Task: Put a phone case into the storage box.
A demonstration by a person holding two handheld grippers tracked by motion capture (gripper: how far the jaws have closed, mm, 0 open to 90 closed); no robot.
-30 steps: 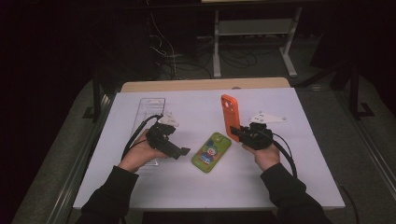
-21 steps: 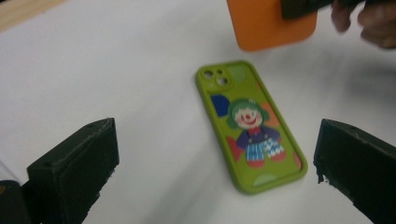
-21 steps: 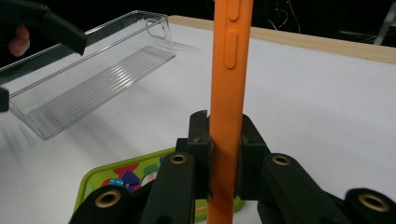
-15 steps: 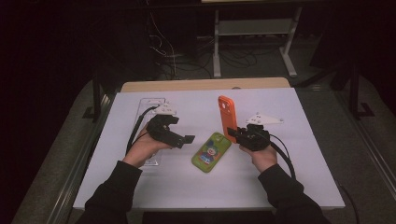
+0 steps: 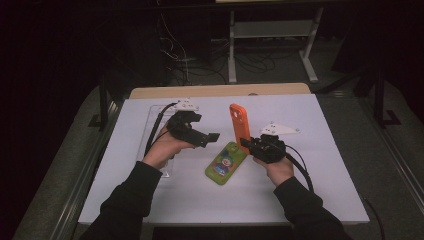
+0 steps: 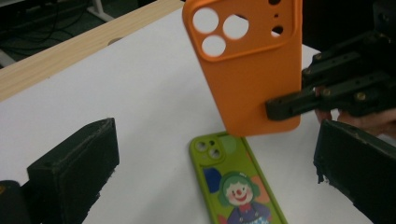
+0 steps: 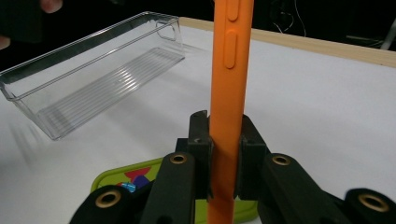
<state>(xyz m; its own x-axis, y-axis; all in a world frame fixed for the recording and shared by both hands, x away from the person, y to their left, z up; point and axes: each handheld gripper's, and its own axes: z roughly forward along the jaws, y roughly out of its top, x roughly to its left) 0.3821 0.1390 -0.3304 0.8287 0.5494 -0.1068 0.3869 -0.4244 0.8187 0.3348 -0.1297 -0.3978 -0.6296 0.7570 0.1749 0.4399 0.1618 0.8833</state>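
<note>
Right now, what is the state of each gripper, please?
Left gripper: open, holding nothing.
Right gripper: shut on the upright orange silicone phone case.

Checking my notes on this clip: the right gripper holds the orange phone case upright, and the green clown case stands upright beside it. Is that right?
Not quite. The green clown case lies flat on the white table, as the high view shows. The rest holds: the right gripper is clamped on the orange phone case, which stands upright.

orange case [image 7: 227, 93] top cropped, green case [image 6: 238, 186] cut off
</note>
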